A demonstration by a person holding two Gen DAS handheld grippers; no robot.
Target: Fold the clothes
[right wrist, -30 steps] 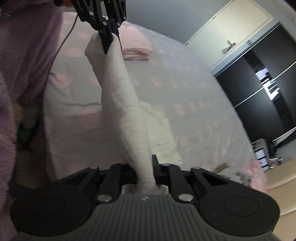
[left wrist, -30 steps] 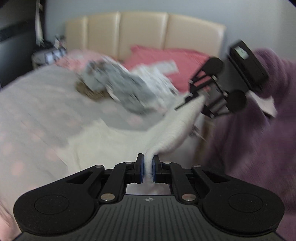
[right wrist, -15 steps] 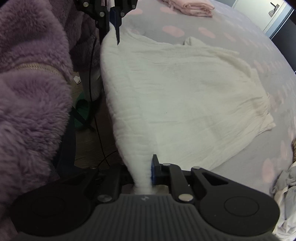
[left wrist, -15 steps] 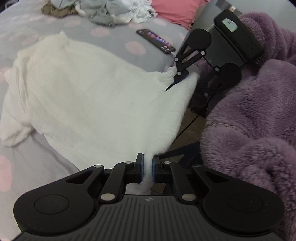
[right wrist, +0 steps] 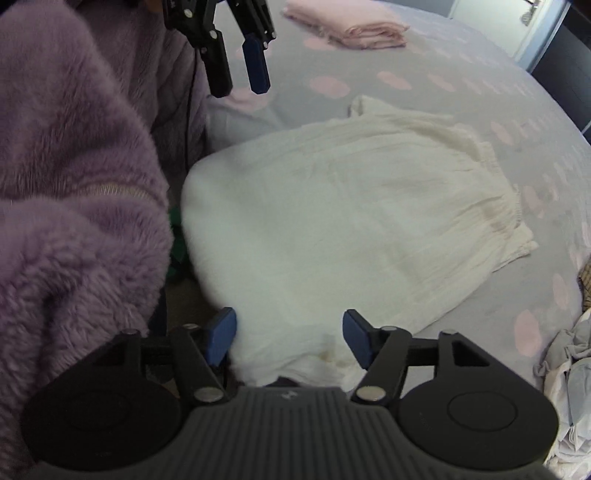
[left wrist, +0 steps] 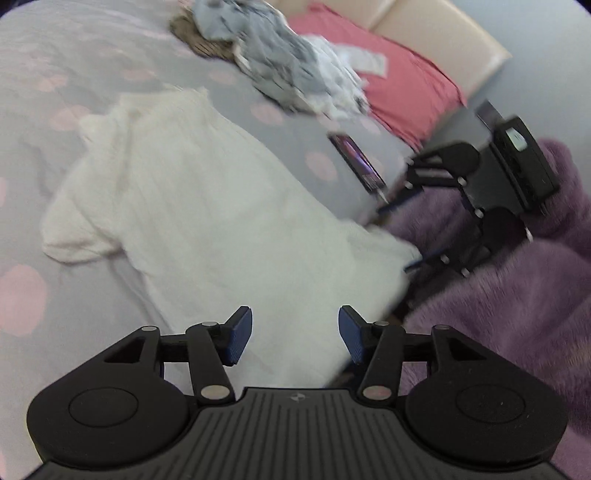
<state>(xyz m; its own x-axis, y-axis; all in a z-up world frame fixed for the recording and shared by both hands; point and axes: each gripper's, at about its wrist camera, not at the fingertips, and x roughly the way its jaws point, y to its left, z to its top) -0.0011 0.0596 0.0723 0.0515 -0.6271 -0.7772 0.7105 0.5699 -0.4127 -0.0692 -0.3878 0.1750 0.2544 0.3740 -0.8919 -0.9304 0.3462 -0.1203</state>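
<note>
A cream white garment (left wrist: 207,221) lies spread flat on the grey bed with pink dots (left wrist: 44,74); it also shows in the right wrist view (right wrist: 332,206), its hem draped over the bed's near edge. My left gripper (left wrist: 295,334) is open and empty just above the hem's left corner. My right gripper (right wrist: 290,336) is open and empty above the hem's other corner. Each gripper shows in the other's view, the right one (left wrist: 397,230) and the left one (right wrist: 240,83), both open.
A pile of grey and white clothes (left wrist: 288,70) lies near a pink pillow (left wrist: 399,77) by the headboard. A phone (left wrist: 356,162) lies on the bed edge. A folded pink garment (right wrist: 347,24) lies at the far end. A purple fleece sleeve (right wrist: 74,177) is close alongside.
Both grippers held the white garment's hem stretched between them, laid it down on the bed, then opened and let go. The garment now rests flat.
</note>
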